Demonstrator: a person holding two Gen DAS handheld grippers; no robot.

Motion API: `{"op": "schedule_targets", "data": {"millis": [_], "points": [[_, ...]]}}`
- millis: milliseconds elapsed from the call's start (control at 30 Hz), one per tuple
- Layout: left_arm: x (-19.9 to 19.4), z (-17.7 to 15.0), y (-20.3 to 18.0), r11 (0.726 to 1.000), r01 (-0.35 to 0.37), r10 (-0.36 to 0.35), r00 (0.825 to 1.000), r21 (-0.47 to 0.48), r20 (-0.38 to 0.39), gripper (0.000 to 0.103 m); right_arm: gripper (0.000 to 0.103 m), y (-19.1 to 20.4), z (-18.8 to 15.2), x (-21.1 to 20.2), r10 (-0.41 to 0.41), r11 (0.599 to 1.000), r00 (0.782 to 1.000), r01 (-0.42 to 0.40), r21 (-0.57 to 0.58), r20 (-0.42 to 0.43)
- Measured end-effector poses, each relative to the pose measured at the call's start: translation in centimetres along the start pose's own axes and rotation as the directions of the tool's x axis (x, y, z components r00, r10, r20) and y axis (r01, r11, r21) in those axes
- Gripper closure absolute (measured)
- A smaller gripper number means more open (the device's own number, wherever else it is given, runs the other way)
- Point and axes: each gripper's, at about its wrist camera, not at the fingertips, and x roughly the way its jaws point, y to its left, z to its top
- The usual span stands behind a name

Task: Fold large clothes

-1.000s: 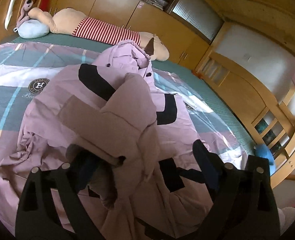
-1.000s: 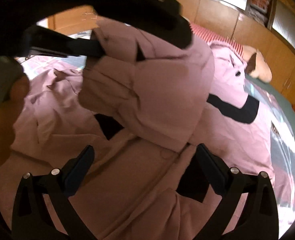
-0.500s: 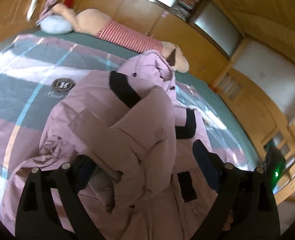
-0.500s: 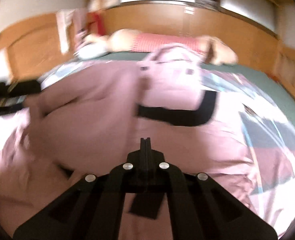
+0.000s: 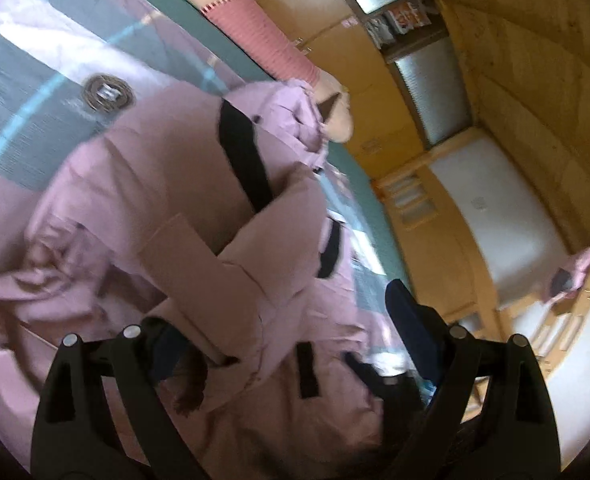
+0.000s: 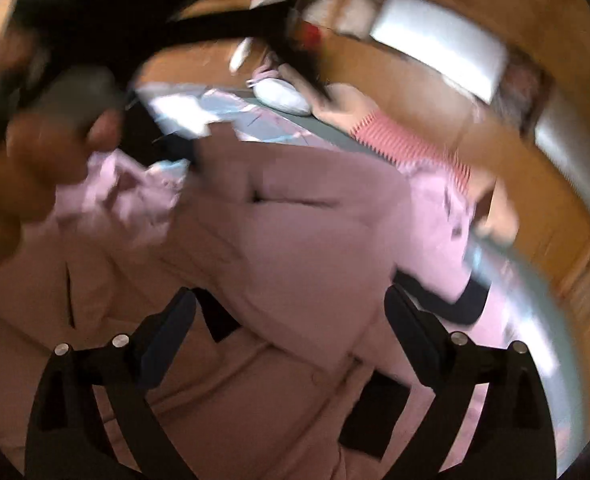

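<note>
Our left tongs tilt over the coat, which lies spread on the bed. Their jaws stand apart with a lifted fold of the coat's sleeve between them, against the left finger. Our right tongs also stand apart, just above the coat. The right view is blurred; the left tongs' grip is hard to make out there.

A bed carries the pink coat and striped plush toy.

Striped plush toy along wooden cabinets; plaid bedsheet; possibly books on shelf.
</note>
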Motion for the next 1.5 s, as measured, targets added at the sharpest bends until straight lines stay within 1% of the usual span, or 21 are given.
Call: {"op": "schedule_targets", "data": {"millis": [67, 133, 167, 200, 267, 367, 433, 467, 567, 633, 700, 800, 833, 867, 933, 1133, 1200, 1267, 1333, 1400, 1500], "points": [[0.4, -0.3, -0.6, 0.998, 0.053, -0.052, 0.998, 0.016, -0.022, 0.012, 0.008, 1.8, -0.3, 0.8, -0.035, 0.997, 0.999, 0.033, -0.076, -0.02], [0.7, -0.7, -1.5, 0.995, 0.08, -0.078, 0.996, 0.057, -0.038, 0.012, 0.01, 1.6, -0.6, 0.9, -0.034, 0.998, 0.999, 0.033, -0.057, -0.014], [0.8, -0.8, -1.7, 0.994, 0.089, -0.087, 0.995, 0.065, -0.042, 0.012, 0.019, 1.2, -0.5, 1.1, -0.072, 0.997, 0.997, 0.071, -0.042, -0.022], [1.0, -0.9, -2.1, 0.991, 0.114, -0.109, 0.992, 0.074, -0.065, 0.012, 0.049, 0.6, -0.4, 1.3, -0.095, 0.995, 0.995, 0.094, -0.022, -0.038], [1.2, -1.0, -2.6, 0.983, 0.158, -0.149, 0.984, 0.096, -0.093, 0.012, 0.074, -1.4, -0.6, 1.5, -0.044, 0.996, 0.998, 0.047, 0.07, -0.052], [1.1, -1.3, -3.4, 0.983, 0.126, -0.117, 0.99, 0.135, -0.078, 0.012, 0.088, -4.3, -0.7, 0.8, -0.022, 0.978, 0.999, 0.029, 0.207, -0.036], [0.7, -1.3, -3.8, 0.984, 0.056, -0.051, 0.998, 0.169, -0.033, 0.012, 0.089, -6.9, -0.7, -0.2, -0.036, 0.952, 0.999, 0.04, 0.304, -0.02], [0.6, -1.4, -3.8, 0.983, 0.059, -0.054, 0.998, 0.175, -0.034, 0.013, 0.089, -8.1, -0.8, -0.3, -0.035, 0.939, 0.999, 0.037, 0.343, -0.014], [0.8, -1.5, -3.6, 0.982, 0.148, -0.139, 0.987, 0.115, -0.078, 0.016, 0.089, -12.5, -1.8, -0.9, -0.026, 0.867, 0.999, 0.032, 0.497, -0.019], [0.5, -1.3, -3.6, 0.989, 0.06, -0.054, 0.997, 0.133, -0.046, 0.006, 0.089, -15.0, -3.3, -0.9, -0.038, 0.805, 0.998, 0.056, 0.59, -0.044], [0.1, -1.0, -3.2, 0.989, 0.046, -0.043, 0.999, 0.138, -0.026, 0.005, 0.089, -18.5, -5.8, 0.0, 0.012, 0.697, 0.997, 0.05, 0.715, -0.08], [0.4, -0.5, -1.6, 0.998, 0.021, -0.019, 0.999, 0.06, -0.034, 0.004, 0.083, -21.9, -8.8, 1.3, 0.118, 0.535, 0.985, 0.046, 0.843, -0.128], [0.6, -0.4, -1.1, 0.999, -0.009, 0.01, 0.999, 0.05, -0.035, 0.004, 0.073, -22.5, -9.5, 1.3, 0.123, 0.491, 0.983, 0.058, 0.869, -0.135], [0.9, -0.3, -0.7, 0.998, -0.048, 0.049, 0.998, 0.043, -0.034, 0.004, 0.048, -22.3, -9.9, 1.2, 0.118, 0.465, 0.984, 0.066, 0.883, -0.136], [1.6, 0.1, 0.2, 0.991, -0.132, 0.133, 0.991, 0.025, -0.022, 0.004, 0.014, -22.9, -10.6, 0.5, 0.097, 0.392, 0.99, 0.059, 0.918, -0.105], [3.7, 1.5, 4.3, 0.972, -0.215, 0.212, 0.976, -0.092, -0.042, 0.004, 0.013, -23.8, -12.3, 1.8, 0.154, 0.288, 0.984, 0.045, 0.957, -0.092], [4.2, 1.3, 5.7, 0.961, -0.25, 0.245, 0.968, -0.118, -0.056, 0.009, 0.03, -24.1, -13.5, 2.7, 0.16, 0.246, 0.983, 0.046, 0.968, -0.088], [4.2, 1.3, 5.9, 0.95, -0.287, 0.284, 0.958, -0.119, -0.044, 0.022, 0.07, -24.4, -13.8, 3.1, 0.164, 0.247, 0.983, 0.044, 0.968, -0.087], [3.9, 1.4, 6.1, 0.932, -0.346, 0.345, 0.938, -0.105, -0.029, 0.047, 0.086, -24.4, -13.4, 3.1, 0.181, 0.264, 0.983, -0.004, 0.965, -0.045], [3.7, 1.5, 6.2, 0.922, -0.373, 0.373, 0.928, -0.106, -0.019, 0.054, 0.091, -23.6, -12.2, 3.1, 0.186, 0.32, 0.982, -0.03, 0.947, -0.032], [3.3, 1.6, 6.0, 0.918, -0.377, 0.378, 0.926, -0.125, -0.022, 0.053, 0.092, -21.0, -9.4, 3.3, 0.179, 0.486, 0.983, -0.044, 0.873, -0.05]]}}
